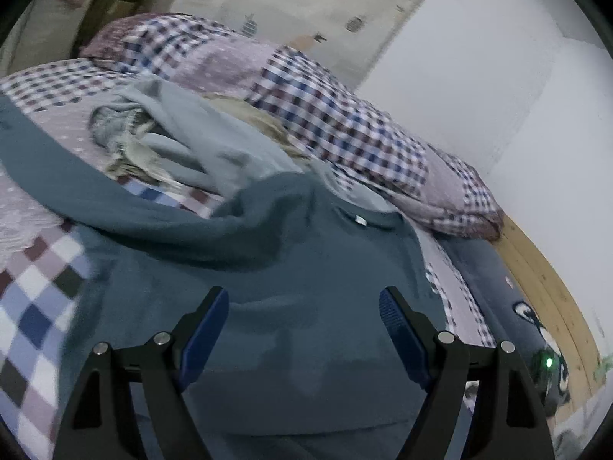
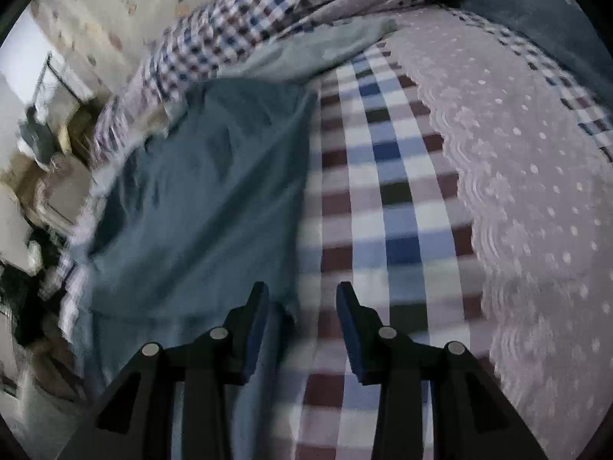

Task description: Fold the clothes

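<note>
You are working over a bed spread with a checked sheet in blue, maroon and white, with a mauve dotted panel edged in scalloped lace. A checked quilt lies bunched along the far side. Beyond it you see a plain white wall and a pale curtain printed with small motifs (too blurred to identify). A wooden bed rail runs along the right edge. The light is dim and cool.
</note>
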The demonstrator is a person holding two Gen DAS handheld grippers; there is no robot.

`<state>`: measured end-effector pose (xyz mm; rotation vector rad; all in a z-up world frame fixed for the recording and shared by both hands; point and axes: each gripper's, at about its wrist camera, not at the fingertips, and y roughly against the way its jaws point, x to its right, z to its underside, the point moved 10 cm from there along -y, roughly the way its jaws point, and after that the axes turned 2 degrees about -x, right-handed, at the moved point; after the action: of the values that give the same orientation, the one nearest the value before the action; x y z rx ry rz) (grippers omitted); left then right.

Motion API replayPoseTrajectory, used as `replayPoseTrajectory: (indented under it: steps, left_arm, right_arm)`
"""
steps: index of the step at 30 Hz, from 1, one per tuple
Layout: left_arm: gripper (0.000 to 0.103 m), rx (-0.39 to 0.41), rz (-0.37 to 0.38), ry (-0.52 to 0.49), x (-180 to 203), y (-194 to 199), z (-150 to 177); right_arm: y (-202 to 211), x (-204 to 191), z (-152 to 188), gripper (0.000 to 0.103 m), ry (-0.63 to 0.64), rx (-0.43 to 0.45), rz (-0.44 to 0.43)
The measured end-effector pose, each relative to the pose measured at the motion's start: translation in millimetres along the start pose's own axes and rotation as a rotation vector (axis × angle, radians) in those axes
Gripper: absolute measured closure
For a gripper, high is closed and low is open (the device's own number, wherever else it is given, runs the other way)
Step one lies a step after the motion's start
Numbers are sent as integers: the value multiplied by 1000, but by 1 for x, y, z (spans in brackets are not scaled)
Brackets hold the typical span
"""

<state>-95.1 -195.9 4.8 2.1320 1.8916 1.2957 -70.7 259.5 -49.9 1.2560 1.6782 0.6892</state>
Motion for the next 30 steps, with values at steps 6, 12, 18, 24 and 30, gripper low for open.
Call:
replayPoseTrajectory:
  steps: [6,12,18,24,30]
  left_arm:
    - [19,67,-46,83,-33,25,-20]
    - [19,239,-157,235,-98,89,-56]
    - [19,252,-181,472,-173,119,-51]
    - [19,157,-145,575,-203,109,-39]
    - [19,103,-83,627,-208,100,-33]
  right_arm:
    - [-23,-20,18,63,78,-30,74]
    - [-18,-21,20,88,128,11,227]
    - [11,-11,27,85,58,49,327]
    - [29,-40,31,83,15,101,263]
    - [9,-155,7,82,203,105,150]
